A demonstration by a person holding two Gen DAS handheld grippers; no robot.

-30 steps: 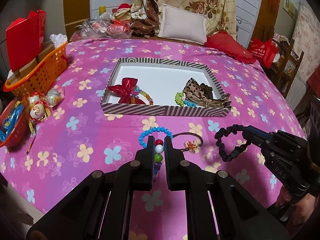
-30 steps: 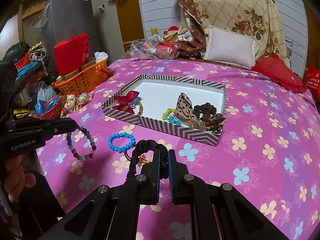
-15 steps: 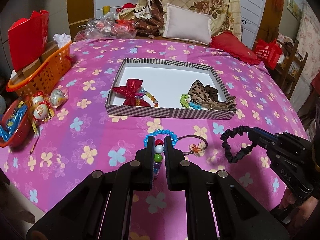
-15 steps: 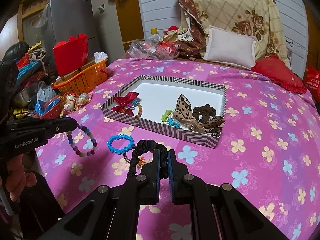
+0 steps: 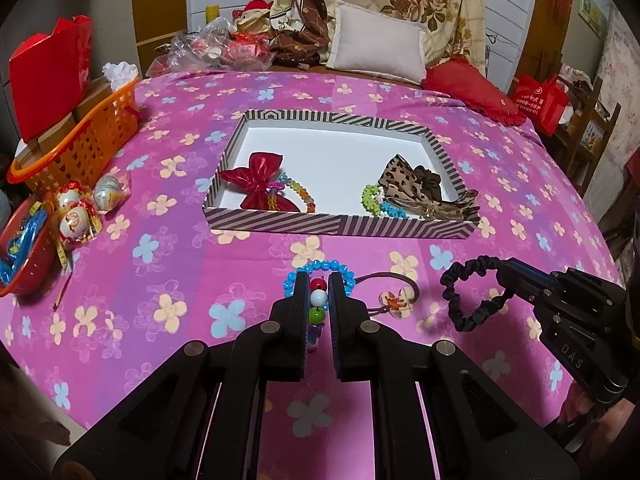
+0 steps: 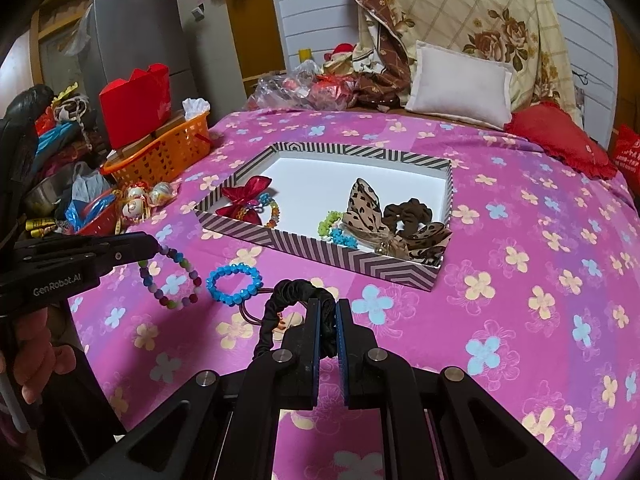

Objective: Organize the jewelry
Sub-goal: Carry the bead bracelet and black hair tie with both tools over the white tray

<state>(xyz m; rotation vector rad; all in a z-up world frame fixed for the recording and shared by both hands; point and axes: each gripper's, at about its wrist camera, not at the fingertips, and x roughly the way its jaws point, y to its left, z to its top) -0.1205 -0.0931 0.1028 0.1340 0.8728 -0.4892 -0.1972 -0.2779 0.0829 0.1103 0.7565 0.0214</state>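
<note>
This is a lived-in home, most likely a bedroom. A bed (image 5: 168, 264) covered in a pink flowered sheet fills the middle, with a white pillow (image 5: 376, 46), a red cushion (image 5: 472, 90) and a folded floral quilt (image 6: 472, 12) heaped along its far edge. At the bed's left edge sit an orange basket (image 5: 80, 140) and a red gift bag (image 5: 48, 76). A grey appliance, perhaps a fridge (image 6: 136, 36), stands beyond.
</note>
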